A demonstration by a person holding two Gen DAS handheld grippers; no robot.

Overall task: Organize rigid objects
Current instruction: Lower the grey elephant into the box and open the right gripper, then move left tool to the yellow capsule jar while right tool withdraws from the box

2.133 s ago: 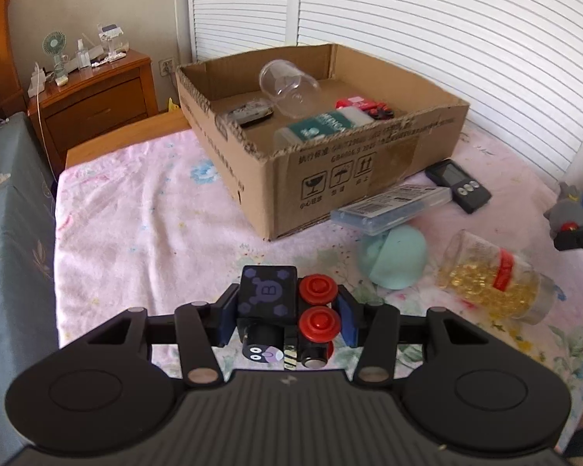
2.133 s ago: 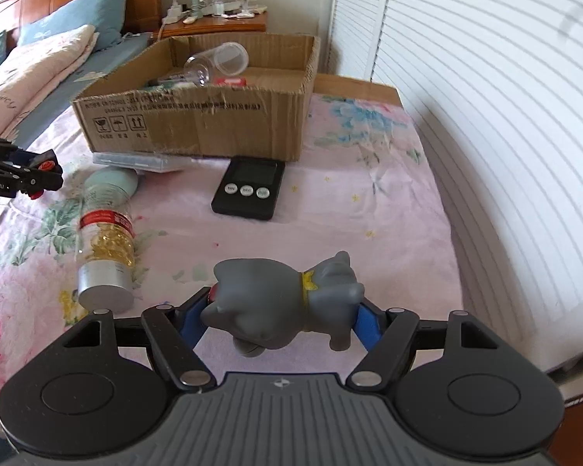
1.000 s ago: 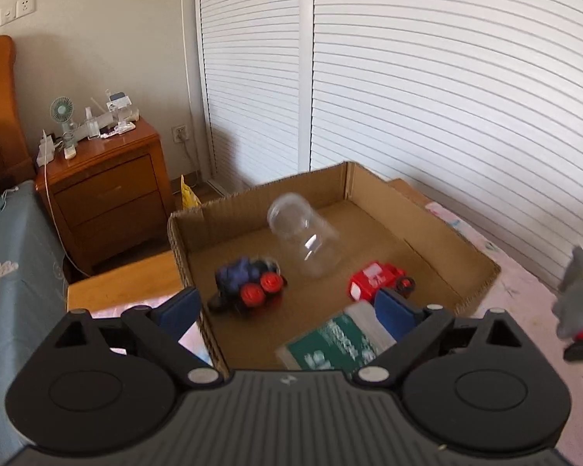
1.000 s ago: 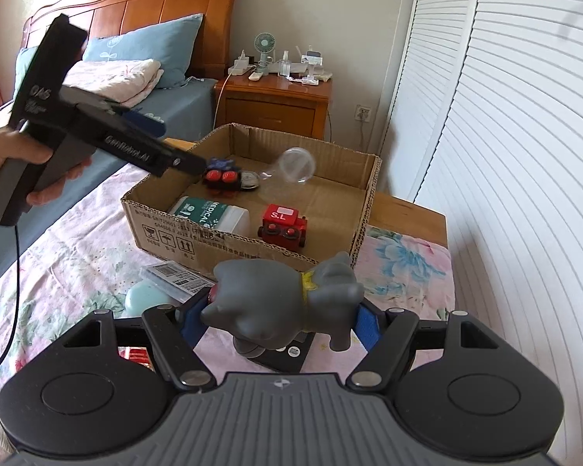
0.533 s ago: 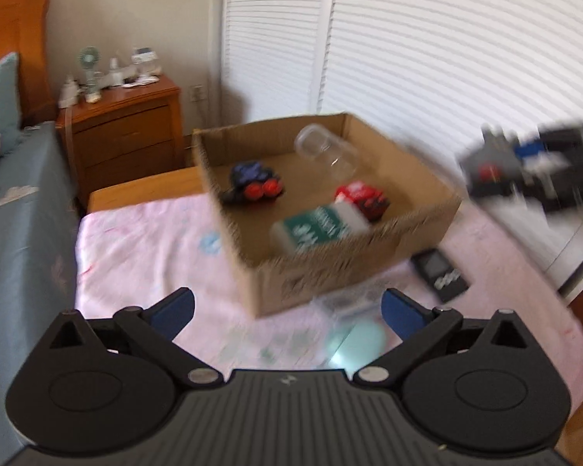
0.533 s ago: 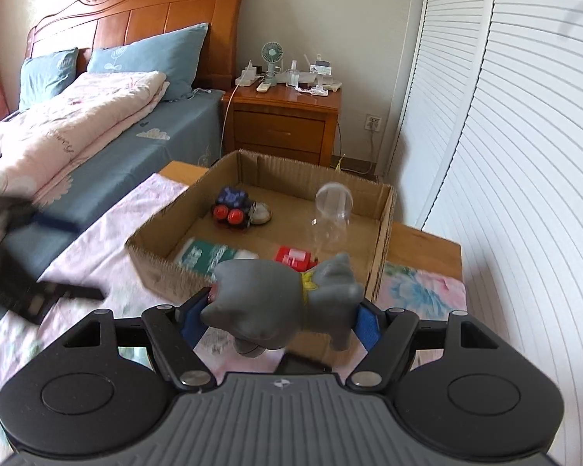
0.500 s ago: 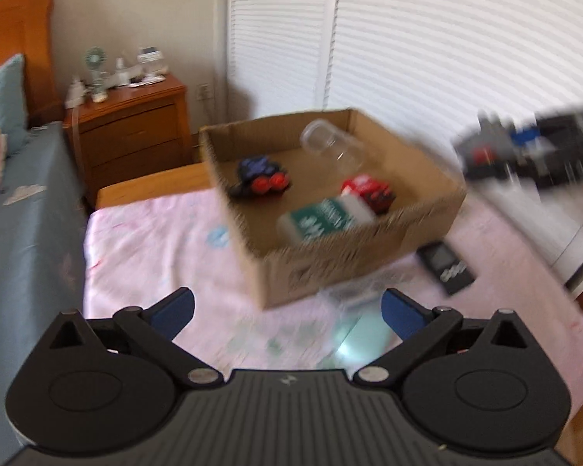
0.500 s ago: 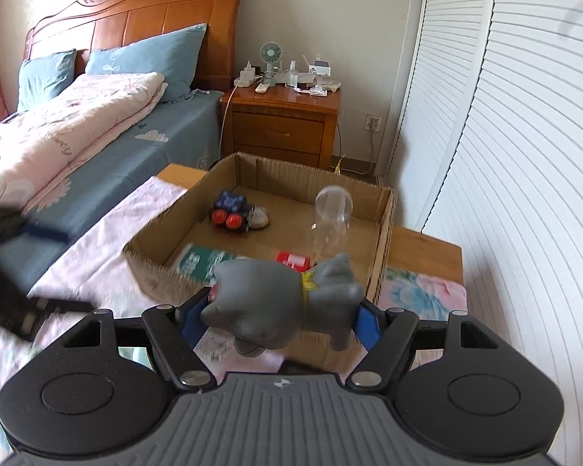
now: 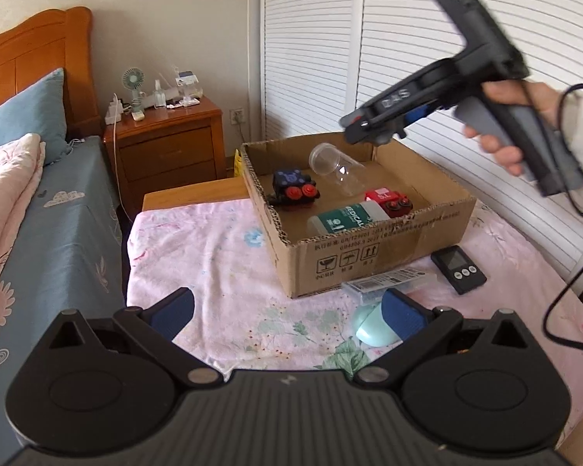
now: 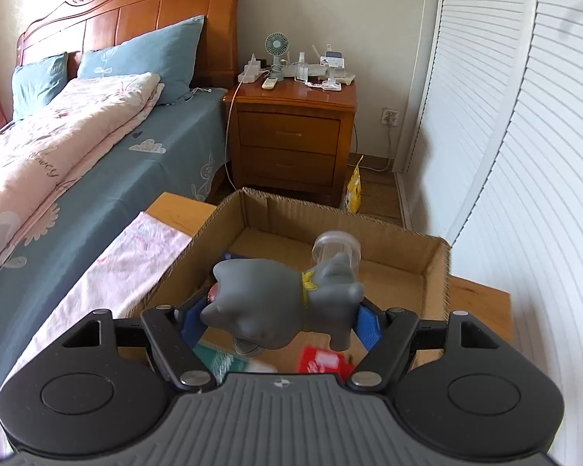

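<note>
Grey toy cat point(image 10: 280, 303) held over the cardboard box point(image 10: 435, 268).

The right gripper point(image 10: 280, 320) has its jaws clamped on the smooth, rounded rubbery cat, crosswise between them; the left gripper point(image 9: 287, 312) has its jaws wide apart, empty.

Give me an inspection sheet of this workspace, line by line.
Surface: pink floral cloth over a table.
Job's things: brown cardboard box holding a clear plastic jar, two toy vehicles, a green medical bottle; grey rubber cat toy above it.
Clutter: black timer, clear flat case, mint round object outside the box.
Grippers: left gripper open, empty; right gripper shut on the toy.
Cables: black cable from right handle.
Surroundings: bed, wooden nightstand.
</note>
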